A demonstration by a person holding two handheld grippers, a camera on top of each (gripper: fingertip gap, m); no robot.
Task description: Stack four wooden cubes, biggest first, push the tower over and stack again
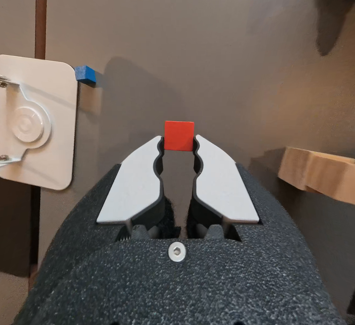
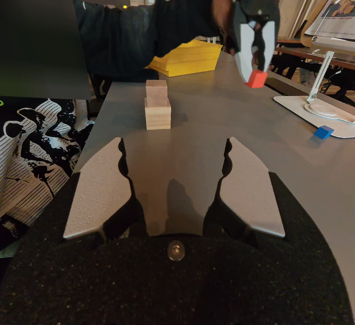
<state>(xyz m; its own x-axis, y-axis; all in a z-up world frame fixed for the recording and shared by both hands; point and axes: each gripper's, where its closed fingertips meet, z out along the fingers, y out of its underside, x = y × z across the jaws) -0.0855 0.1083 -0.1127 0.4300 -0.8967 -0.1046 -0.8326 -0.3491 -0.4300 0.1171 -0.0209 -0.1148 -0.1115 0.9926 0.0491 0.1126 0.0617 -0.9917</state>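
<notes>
Grey table: left gripper jaws clamp red cube, right gripper jaws wide apart, 2-block stack partly cut off in left view.

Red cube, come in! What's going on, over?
Left hand-held gripper shut on red cube, lifted off table. Right hand-held gripper open, empty. Two plain cubes stacked; blue cube waiting. Path clear.

The held cube was red, another cube blue, the two stacked cubes pale wood, the counter grey, the trays yellow
</notes>
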